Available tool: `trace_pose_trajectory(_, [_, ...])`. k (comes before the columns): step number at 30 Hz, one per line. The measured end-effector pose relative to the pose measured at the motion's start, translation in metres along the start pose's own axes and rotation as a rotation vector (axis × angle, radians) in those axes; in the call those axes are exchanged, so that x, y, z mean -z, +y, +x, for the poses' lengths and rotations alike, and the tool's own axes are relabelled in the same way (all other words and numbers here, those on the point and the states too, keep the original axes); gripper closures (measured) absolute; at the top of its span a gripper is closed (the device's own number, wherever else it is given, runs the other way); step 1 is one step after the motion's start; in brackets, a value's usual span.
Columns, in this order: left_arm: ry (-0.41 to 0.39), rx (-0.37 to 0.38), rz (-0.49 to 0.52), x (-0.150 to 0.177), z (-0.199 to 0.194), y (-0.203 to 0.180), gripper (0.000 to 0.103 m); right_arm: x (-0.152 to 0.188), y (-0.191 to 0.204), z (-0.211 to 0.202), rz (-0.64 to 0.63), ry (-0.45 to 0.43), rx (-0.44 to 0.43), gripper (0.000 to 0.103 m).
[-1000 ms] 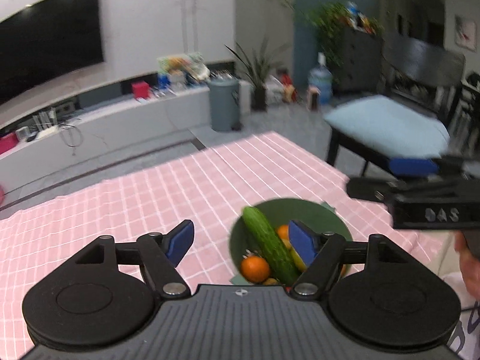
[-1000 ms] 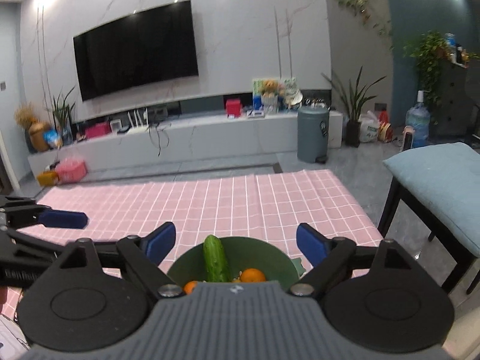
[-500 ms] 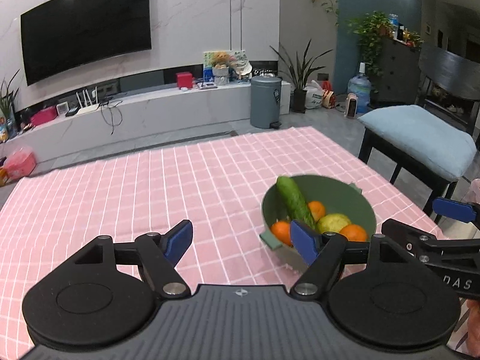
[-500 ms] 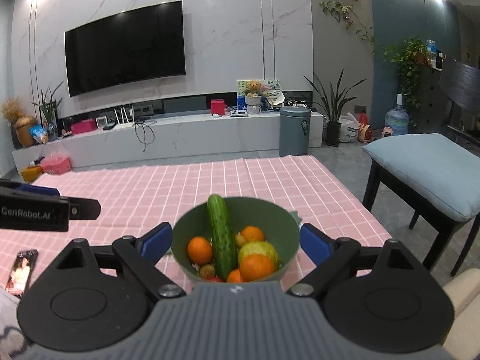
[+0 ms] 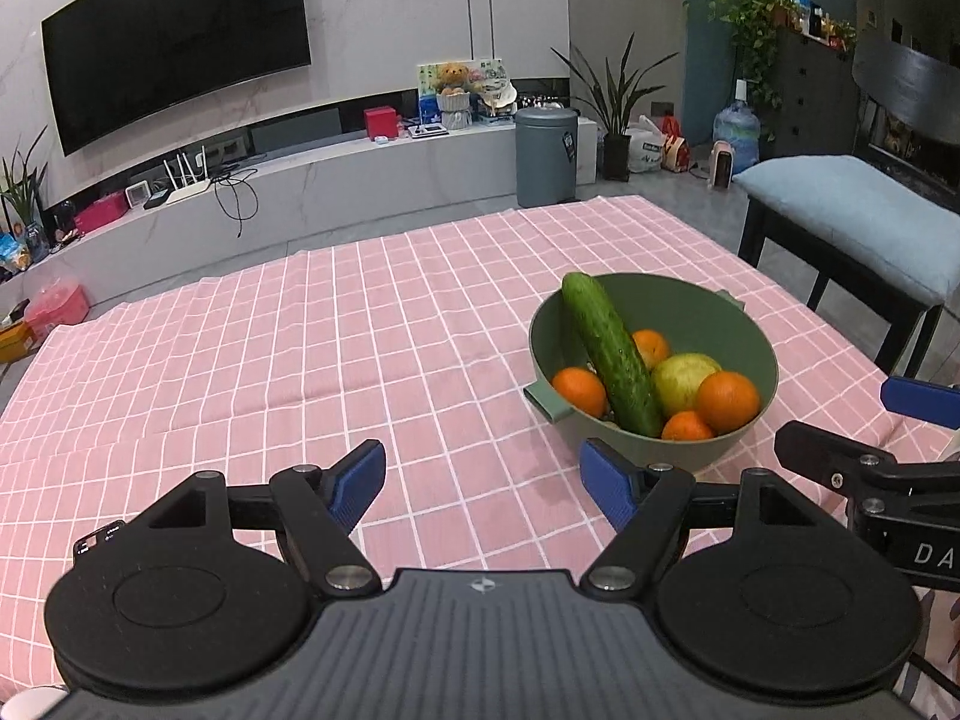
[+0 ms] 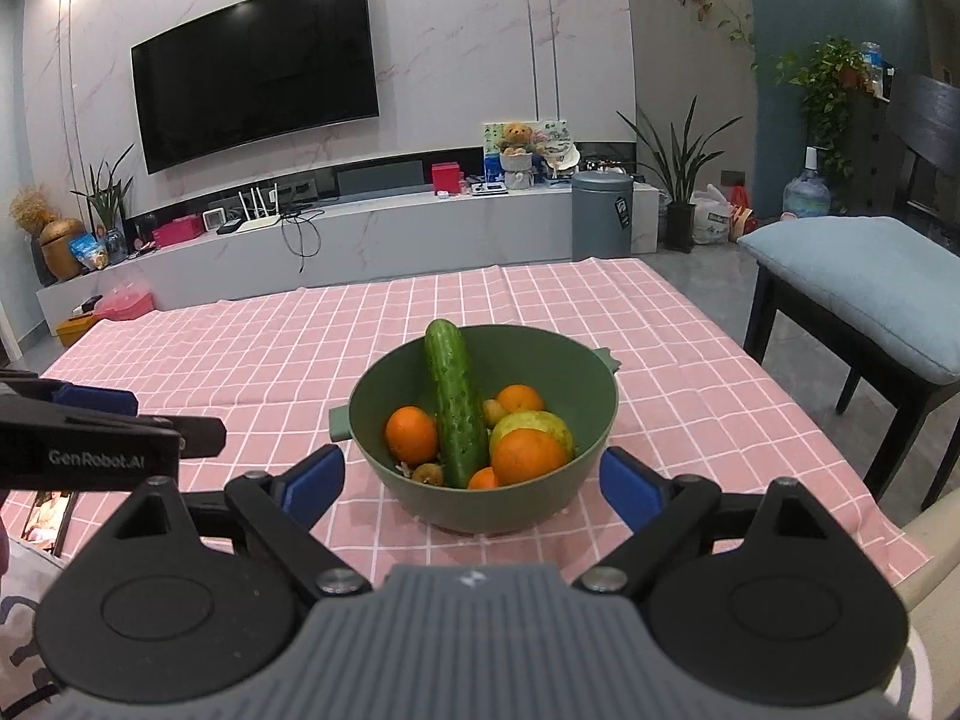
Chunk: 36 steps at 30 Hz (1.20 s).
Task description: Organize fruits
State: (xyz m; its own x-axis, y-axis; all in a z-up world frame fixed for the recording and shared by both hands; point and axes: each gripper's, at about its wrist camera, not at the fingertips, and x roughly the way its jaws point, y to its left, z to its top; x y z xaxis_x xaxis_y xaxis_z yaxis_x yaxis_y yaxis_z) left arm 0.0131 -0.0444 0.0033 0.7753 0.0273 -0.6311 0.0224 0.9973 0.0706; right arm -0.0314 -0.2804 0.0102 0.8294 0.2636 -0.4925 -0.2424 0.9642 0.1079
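Observation:
A green bowl (image 5: 690, 300) (image 6: 576, 372) stands on the pink checked tablecloth (image 5: 360, 330) near its right front. In it lie a long cucumber (image 5: 612, 354) (image 6: 456, 402), several oranges (image 5: 727, 402) (image 6: 528, 456), a yellow-green fruit (image 5: 681, 375) (image 6: 549, 423) and a small kiwi (image 6: 427, 473). My left gripper (image 5: 483, 483) is open and empty, over the cloth just left of the bowl. My right gripper (image 6: 471, 483) is open and empty, its blue pads (image 6: 627, 483) flanking the bowl's near side without touching.
A phone (image 6: 45, 519) lies at the table's near left edge. A black chair with a blue cushion (image 6: 864, 294) stands right of the table. A TV wall, a low bench, a grey bin (image 6: 600, 216) and plants are beyond the far edge.
Both grippers have drawn back and risen from close over the bowl, so the whole bowl and fruit now show. Both stayed open and empty.

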Motion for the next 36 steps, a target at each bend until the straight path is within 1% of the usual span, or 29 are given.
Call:
trace_pose_trajectory(11, [0.017, 0.009, -0.011, -0.0002, 0.0020, 0.0013, 0.016, 0.0000, -0.0014, -0.0006, 0.016, -0.004, -0.012, 0.015])
trace_pose_trajectory(36, [0.025, 0.006, -0.004, 0.0006, 0.0016, -0.0017, 0.016, 0.0027, -0.0012, -0.0018, 0.013, -0.008, -0.016, 0.015])
